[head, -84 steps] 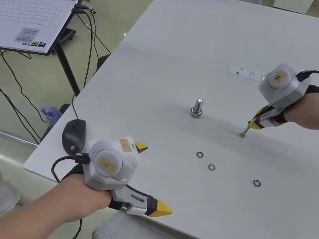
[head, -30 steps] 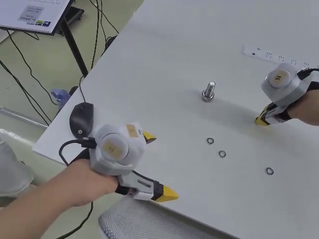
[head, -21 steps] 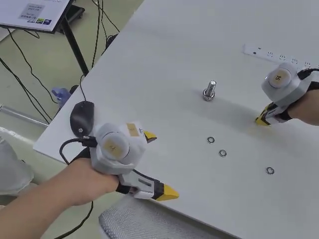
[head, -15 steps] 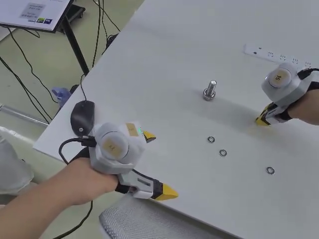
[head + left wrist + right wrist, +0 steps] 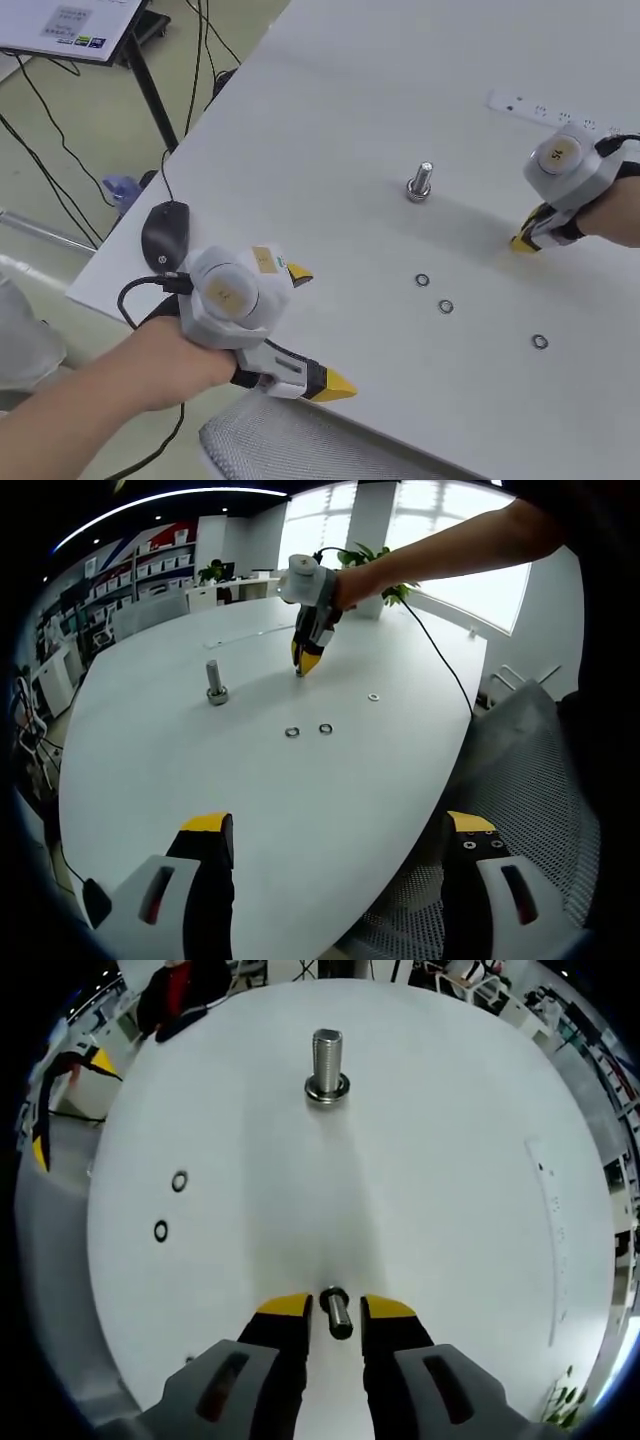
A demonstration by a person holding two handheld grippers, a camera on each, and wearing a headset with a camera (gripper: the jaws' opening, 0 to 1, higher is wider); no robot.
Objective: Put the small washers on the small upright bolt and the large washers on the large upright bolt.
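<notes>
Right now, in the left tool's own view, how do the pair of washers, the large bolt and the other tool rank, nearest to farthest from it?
1. Pair of washers, mid-table; those two too close to rank.
2. Large bolt, farther back, leftward.
3. Right tool, farthest, small bolt between its jaws.

No legible text; laptop stickers (image 5: pixel 72 42) too blurred.

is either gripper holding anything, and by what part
The left gripper holds nothing, jaws open. The right gripper straddles the small bolt at its shaft; whether it clamps it cannot be told.
</notes>
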